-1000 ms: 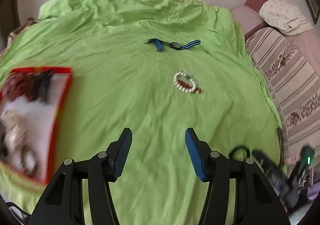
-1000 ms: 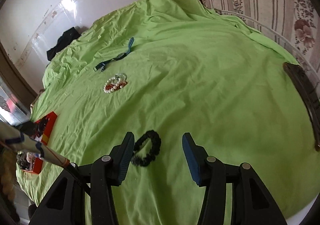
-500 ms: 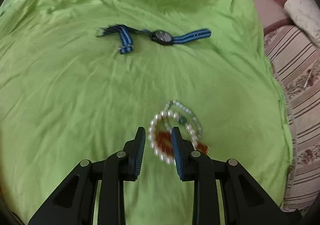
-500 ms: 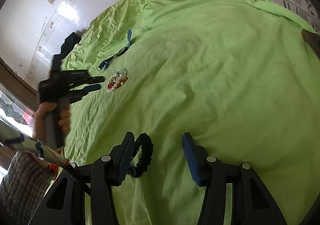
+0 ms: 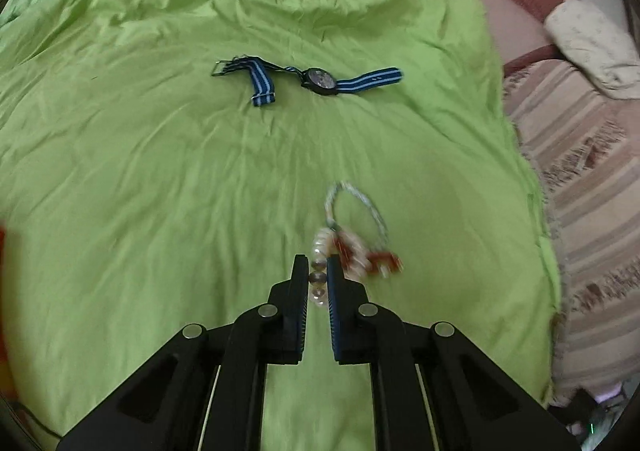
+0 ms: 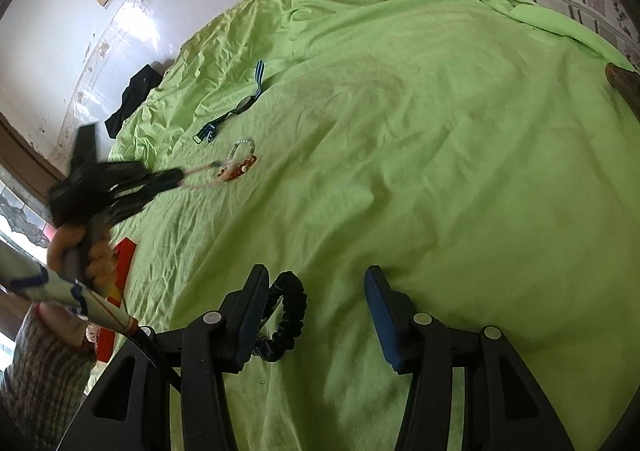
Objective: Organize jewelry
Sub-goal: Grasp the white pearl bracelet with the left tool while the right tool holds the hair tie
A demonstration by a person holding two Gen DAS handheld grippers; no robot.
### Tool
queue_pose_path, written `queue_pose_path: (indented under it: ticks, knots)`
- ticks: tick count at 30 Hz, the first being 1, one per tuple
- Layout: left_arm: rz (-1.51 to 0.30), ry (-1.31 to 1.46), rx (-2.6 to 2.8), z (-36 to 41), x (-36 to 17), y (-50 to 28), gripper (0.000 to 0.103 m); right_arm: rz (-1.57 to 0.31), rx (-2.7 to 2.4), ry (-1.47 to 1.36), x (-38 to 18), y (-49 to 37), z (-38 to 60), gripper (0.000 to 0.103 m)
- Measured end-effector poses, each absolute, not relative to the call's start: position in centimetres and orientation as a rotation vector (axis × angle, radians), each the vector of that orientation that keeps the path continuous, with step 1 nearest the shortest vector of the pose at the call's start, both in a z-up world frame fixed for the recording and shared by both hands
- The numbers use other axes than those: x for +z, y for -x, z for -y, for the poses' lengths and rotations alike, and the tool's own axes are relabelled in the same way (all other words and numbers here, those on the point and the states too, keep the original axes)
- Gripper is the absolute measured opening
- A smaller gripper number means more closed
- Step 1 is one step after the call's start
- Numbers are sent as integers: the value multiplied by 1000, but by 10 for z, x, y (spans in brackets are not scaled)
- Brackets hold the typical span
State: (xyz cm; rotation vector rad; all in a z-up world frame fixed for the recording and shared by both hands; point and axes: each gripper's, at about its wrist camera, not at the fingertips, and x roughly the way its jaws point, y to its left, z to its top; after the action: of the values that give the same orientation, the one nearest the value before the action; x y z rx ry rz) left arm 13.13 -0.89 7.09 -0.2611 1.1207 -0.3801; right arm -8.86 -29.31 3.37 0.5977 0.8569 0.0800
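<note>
A sheet (image 5: 160,171) covers the bed; on it the watch (image 5: 320,82) lies farthest out, with the bracelets (image 5: 352,247) nearer, between the watch and the left claw (image 5: 318,271); one strand of beads sits between that claw's fingers. In the right wrist view a scrunchie (image 6: 286,315) lies on the sheet just beside the right claw's (image 6: 316,315) left finger; a tray (image 6: 120,263) lies at the sheet's left edge.
</note>
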Motion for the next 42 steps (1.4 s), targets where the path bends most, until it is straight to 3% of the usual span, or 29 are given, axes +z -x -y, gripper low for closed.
queue_pose_path:
  ticks: [10, 18, 20, 22, 24, 29, 38, 40, 41, 42]
  knots:
    - [-1140, 265, -358, -42, 77, -7, 9, -832, 69, -609, 41, 99, 296, 54]
    - [-1124, 296, -228, -86, 69, 19, 9, -827, 55, -492, 49, 105, 276, 54]
    - [-1116, 307, -209, -95, 68, 21, 12, -826, 63, -450, 51, 106, 268, 54]
    - [-1109, 325, -200, -102, 64, 23, 25, -834, 68, -407, 50, 106, 259, 54]
    - [-1096, 319, -198, -103, 62, 22, 32, -844, 70, -382, 49, 105, 254, 54]
    - [-1095, 283, -242, -89, 53, 12, 37, -852, 51, -346, 46, 104, 250, 54]
    - [-1139, 215, -277, -57, 31, -7, 39, -870, 29, -325, 42, 98, 250, 37]
    - [-1137, 186, -268, -51, 29, -4, 39, -875, 36, -317, 41, 97, 248, 25]
    - [-1137, 176, -267, -49, 29, -3, 36, -879, 42, -312, 41, 97, 246, 20]
    - [-1139, 171, -267, -49, 31, -2, 20, -881, 45, -309, 40, 97, 245, 14]
